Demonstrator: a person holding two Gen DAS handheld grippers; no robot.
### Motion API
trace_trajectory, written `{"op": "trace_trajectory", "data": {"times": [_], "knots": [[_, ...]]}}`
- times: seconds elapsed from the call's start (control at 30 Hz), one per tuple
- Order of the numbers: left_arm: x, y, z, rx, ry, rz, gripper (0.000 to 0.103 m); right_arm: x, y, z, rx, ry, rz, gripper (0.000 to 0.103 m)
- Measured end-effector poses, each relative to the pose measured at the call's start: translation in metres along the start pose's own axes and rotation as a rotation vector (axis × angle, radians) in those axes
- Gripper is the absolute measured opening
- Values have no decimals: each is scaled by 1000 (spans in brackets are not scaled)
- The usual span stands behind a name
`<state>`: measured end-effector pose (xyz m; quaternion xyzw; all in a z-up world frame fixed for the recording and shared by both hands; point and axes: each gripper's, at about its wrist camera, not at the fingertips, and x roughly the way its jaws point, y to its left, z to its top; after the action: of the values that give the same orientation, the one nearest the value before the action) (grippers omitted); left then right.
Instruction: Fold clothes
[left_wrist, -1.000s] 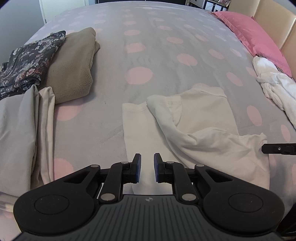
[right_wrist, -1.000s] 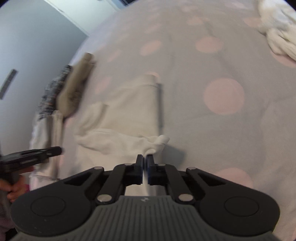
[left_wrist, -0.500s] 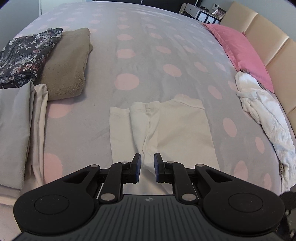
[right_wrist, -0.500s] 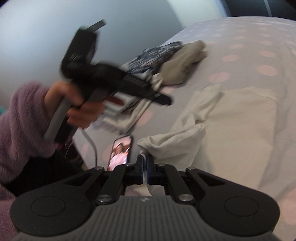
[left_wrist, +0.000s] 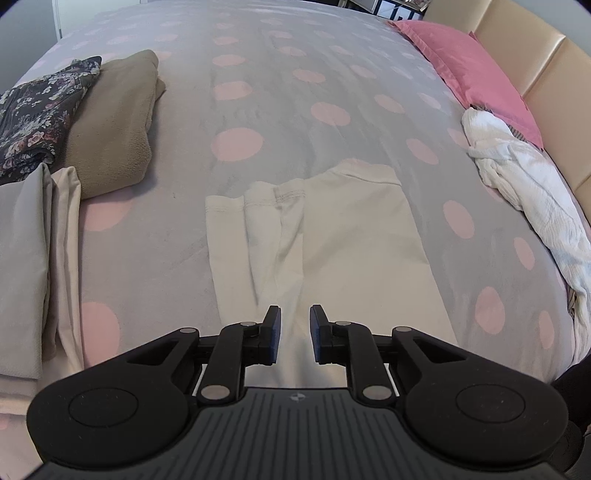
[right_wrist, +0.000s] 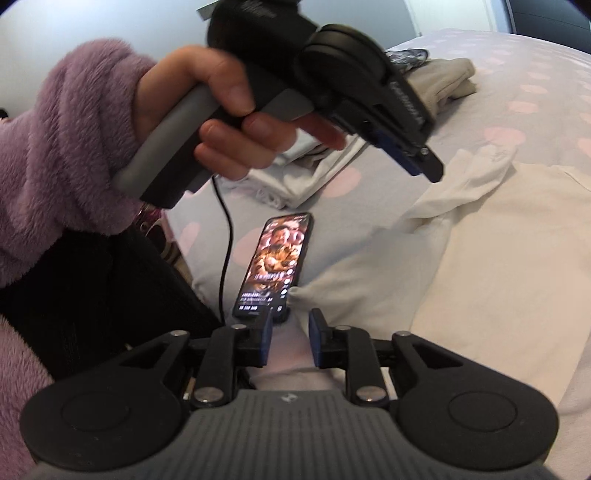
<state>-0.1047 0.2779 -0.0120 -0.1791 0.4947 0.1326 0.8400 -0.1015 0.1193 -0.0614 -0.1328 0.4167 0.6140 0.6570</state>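
I am holding my left gripper (left_wrist: 294, 334) over the near edge of the bed (left_wrist: 288, 110), its two fingers standing a little apart with nothing between them, only cloth showing through the gap below. The cream shirt (left_wrist: 332, 251) is lying flat on the dotted cover just ahead of those fingers, reaching from the near edge toward the middle of the bed, its sleeves folded in along its left side. My right gripper (right_wrist: 290, 341) is also hanging part-open and gripping nothing, its tips just over the shirt's near corner and beside a phone (right_wrist: 275, 264) that is lying lit up at the near edge of the bed. In the right wrist view my left hand (right_wrist: 225, 114), in a fuzzy purple sleeve (right_wrist: 62, 147), is wrapping around the handle of the left gripper, which is blurred. Along the left edge of the bed a grey folded cloth (left_wrist: 22, 266), a tan sweater (left_wrist: 114, 122) and a dark flowered garment (left_wrist: 37, 107) are lying side by side. Toward the right edge a white crumpled garment (left_wrist: 528, 184) is trailing below a pink pillow (left_wrist: 469, 70) that is resting against the headboard (left_wrist: 535, 62).
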Motion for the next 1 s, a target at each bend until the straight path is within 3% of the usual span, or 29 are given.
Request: {"op": "trace_trajectory", "data": {"times": [0.3,0.43,0.57,0.9,1.0], "knots": [[20,-10,-1,80,7,68,19,0,-13,1,36,23,-132,25],[40,-15,5,149,12,117,19,-4,-45,8,144,20,-270,26],[63,-16,11,227,33,205,19,-10,-72,11,241,10,-292,26],[61,29,46,42,-14,277,19,-12,-104,11,312,28,-328,26],[54,39,52,-14,-35,250,20,-13,-115,14,338,16,-344,28]]}}
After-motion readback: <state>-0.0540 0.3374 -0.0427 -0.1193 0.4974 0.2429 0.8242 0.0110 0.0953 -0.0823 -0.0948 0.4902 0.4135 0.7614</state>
